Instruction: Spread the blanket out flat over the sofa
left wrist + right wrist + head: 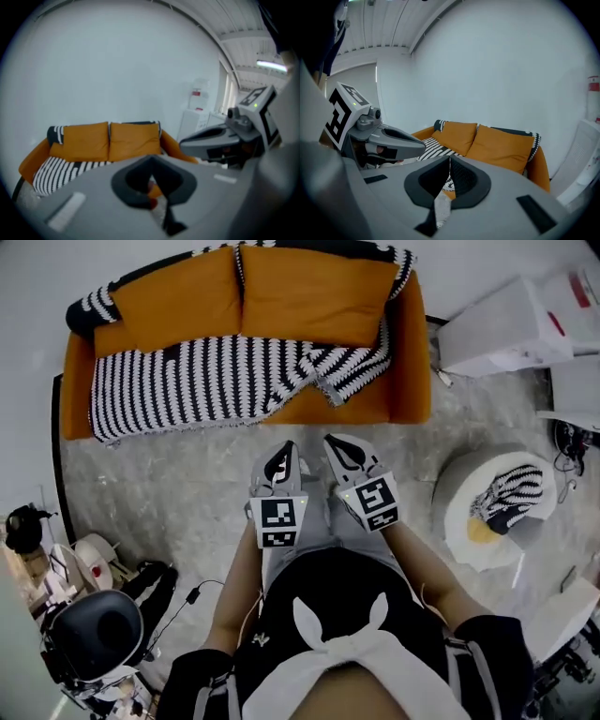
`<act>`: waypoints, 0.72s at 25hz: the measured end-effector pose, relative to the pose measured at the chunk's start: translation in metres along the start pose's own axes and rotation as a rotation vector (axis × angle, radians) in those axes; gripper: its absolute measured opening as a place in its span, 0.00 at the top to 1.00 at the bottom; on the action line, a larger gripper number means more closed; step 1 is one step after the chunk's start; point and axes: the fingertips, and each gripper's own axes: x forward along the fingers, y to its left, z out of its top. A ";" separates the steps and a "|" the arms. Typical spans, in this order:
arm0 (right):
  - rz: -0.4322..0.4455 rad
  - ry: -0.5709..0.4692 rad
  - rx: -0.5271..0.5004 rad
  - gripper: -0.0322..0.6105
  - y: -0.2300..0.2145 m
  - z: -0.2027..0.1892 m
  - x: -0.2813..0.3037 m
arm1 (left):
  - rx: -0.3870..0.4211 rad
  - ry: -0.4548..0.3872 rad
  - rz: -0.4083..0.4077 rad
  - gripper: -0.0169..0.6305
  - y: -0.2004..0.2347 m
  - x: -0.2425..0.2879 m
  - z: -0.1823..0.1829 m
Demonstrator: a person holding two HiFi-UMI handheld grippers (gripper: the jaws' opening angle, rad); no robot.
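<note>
The orange sofa (pixel 403 343) stands at the top of the head view. A black-and-white striped blanket (pixel 187 381) covers the left and middle of its seat. The blanket's right end (pixel 352 367) lies folded and bunched, leaving the right of the seat bare. More striped fabric hangs over the backrest corners. My left gripper (pixel 284 451) and right gripper (pixel 336 442) hover side by side over the floor in front of the sofa, both shut and holding nothing. The sofa (pixel 110 140) also shows beyond the shut left gripper (pixel 151 161). Past the shut right gripper (pixel 449 161) the same sofa (pixel 497 145) shows.
A white round stool (pixel 459 512) with a striped item on it stands to the right. White boxes (pixel 506 329) sit at the upper right. A black chair and clutter with cables (pixel 94 624) fill the lower left. Marble floor (pixel 178 484) lies between me and the sofa.
</note>
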 end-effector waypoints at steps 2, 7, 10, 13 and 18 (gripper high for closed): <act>-0.027 0.002 0.029 0.94 -0.004 -0.001 0.010 | 0.013 0.020 -0.023 0.97 0.007 0.011 -0.006; -0.084 -0.002 0.065 0.94 -0.016 0.000 0.031 | 0.034 0.051 -0.058 0.97 0.022 0.031 -0.013; -0.098 0.010 0.093 0.94 -0.022 -0.005 0.038 | 0.035 0.067 -0.069 0.97 0.023 0.037 -0.019; -0.094 0.012 0.115 0.94 -0.028 -0.012 0.043 | 0.028 0.088 -0.064 0.97 0.024 0.048 -0.027; -0.067 0.034 0.158 0.94 -0.050 -0.032 0.064 | 0.008 0.113 -0.043 0.97 0.023 0.077 -0.033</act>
